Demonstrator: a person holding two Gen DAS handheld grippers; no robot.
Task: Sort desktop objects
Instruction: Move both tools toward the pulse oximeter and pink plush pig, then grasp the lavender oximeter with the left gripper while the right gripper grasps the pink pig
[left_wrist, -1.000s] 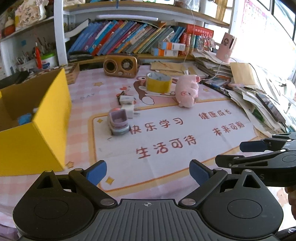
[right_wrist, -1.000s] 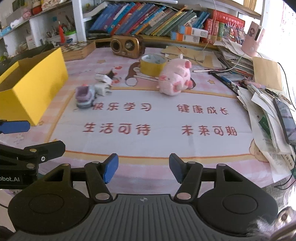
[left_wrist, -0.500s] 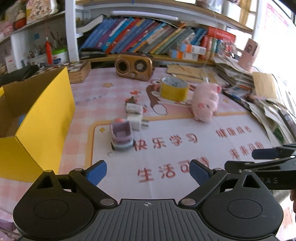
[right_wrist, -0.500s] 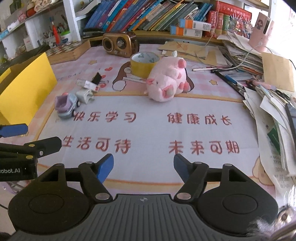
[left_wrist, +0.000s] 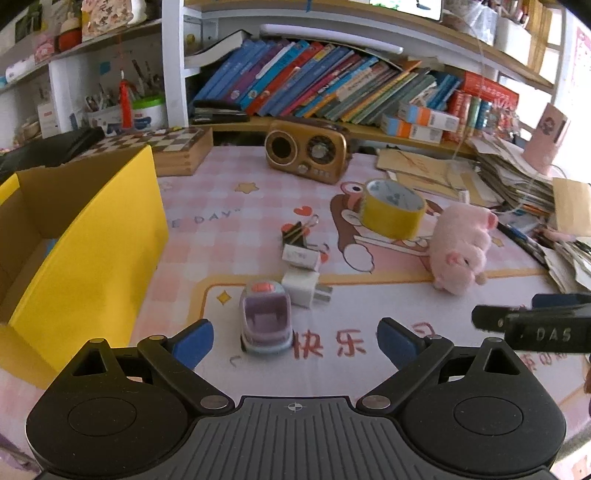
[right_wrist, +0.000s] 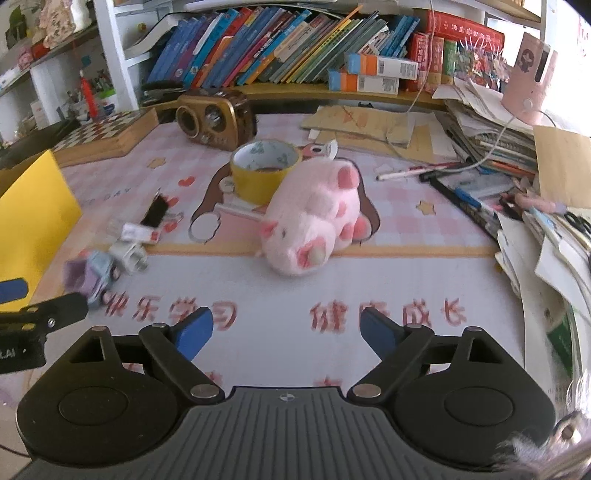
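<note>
My left gripper is open, its blue pads either side of a small purple toy car that sits just ahead on the desk mat, untouched. Behind the car lie a white plug adapter, a small white box and a black binder clip. My right gripper has its jaws opening with nothing between them, and a pink plush pig lies ahead of it. A yellow tape roll stands behind the pig. An open yellow box is at the left.
A gold retro radio and a chessboard box stand at the back, below a shelf of books. Stacked papers and pens crowd the right edge. The mat's printed front area carries only red lettering.
Both grippers have moved forward over the mat toward the objects. The toy car now sits close between the left pads, the pig looms larger, and the right jaws have spread wider.
</note>
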